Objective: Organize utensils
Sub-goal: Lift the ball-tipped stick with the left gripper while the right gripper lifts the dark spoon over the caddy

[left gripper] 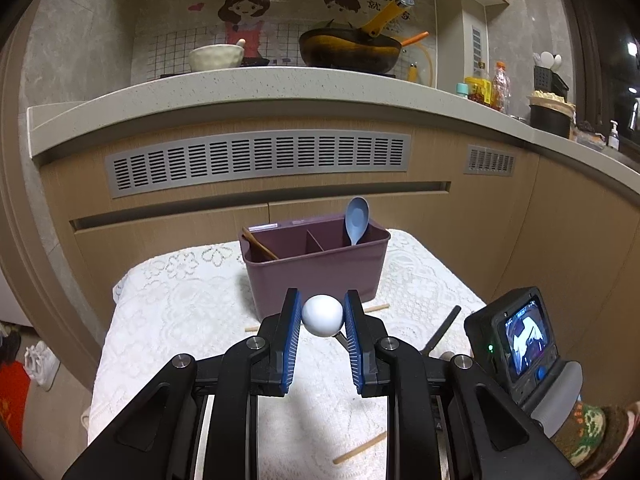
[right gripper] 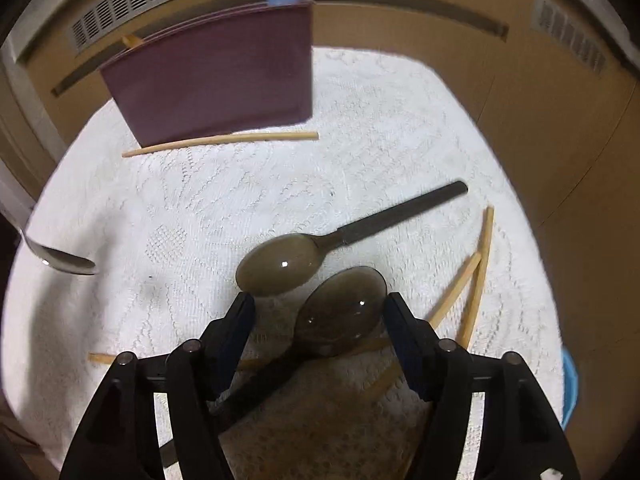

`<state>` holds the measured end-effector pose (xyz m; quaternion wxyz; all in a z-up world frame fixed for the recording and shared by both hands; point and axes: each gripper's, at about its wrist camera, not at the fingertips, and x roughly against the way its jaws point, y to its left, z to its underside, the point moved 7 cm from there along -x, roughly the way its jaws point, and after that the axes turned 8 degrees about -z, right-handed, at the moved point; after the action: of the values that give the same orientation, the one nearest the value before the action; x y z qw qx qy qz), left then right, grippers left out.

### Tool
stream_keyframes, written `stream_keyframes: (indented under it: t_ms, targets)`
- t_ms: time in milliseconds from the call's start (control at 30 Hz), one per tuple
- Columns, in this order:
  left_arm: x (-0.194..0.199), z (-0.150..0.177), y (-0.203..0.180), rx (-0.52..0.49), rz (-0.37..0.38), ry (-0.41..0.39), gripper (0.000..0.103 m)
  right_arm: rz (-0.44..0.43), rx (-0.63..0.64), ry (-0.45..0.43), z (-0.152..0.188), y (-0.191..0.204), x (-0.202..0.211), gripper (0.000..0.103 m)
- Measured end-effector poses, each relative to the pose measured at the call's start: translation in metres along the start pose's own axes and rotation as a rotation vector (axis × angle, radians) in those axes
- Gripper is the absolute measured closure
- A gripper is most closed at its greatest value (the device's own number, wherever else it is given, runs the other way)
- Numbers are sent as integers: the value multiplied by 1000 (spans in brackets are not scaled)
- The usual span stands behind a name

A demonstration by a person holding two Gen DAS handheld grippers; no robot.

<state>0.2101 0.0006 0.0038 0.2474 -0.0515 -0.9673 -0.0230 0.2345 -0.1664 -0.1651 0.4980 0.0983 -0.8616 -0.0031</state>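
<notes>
The left tongs (left gripper: 322, 312) point level toward the purple caddy (left gripper: 316, 268), clamped on a white spoon (left gripper: 322, 315) held above the tabletop (left gripper: 168, 320). The right tongs (right gripper: 320, 306) tilt downward, spread apart around a brown spoon (right gripper: 344, 312) lying there.

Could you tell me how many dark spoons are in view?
2: one dark spoon lies free ahead; the other spoon between the right gripper's open jaws. More may be hidden.

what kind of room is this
Most likely a home kitchen. A frying pan and a bowl sit on a stone countertop, with oil bottles along it and wood cabinets below.
</notes>
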Motion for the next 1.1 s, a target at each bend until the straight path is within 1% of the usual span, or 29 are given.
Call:
stream_keyframes:
  t_ms: [33,67,100,133,267,333,400,467,500,633,767,867,1000,1100]
  targets:
    - [0,1,0,0,1,3,80,-18,20,2,0,3,0,47]
    - [0,1,-1,1,3,6,80,-32,38,4,0,5,2,60]
    - [0,2,0,3,5,9,80,-42,51,10,-1,6,3,64]
    - [1,3,0,3,4,12,80,-50,60,19,-1,7,4,65]
    - [3,6,5,10,2,24,80,-88,95,-12,-3,10,21,66]
    - [5,7,9,24,1,32,80,-130,98,-42,-8,10,36,67]
    - [8,7,12,35,-1,32,80,-170,101,-95,-14,9,58,67]
    - [12,5,14,38,-9,25,80,-182,109,-140,-21,6,75,69]
    - [15,4,15,37,-16,21,80,-187,117,-176,-26,5,89,70]
    - [23,-2,18,26,-33,5,80,-182,154,-278,-44,2,128,73]
    - [27,-8,17,20,-35,-4,80,-166,186,-333,-57,3,150,74]
    - [29,-16,14,-2,-38,-17,80,-145,213,-375,-67,6,167,74]
    - [34,-33,9,-35,-45,-49,80,-135,253,-425,-81,14,192,74]
    - [39,-56,5,-62,-50,-81,80,-124,281,-479,-99,21,217,74]
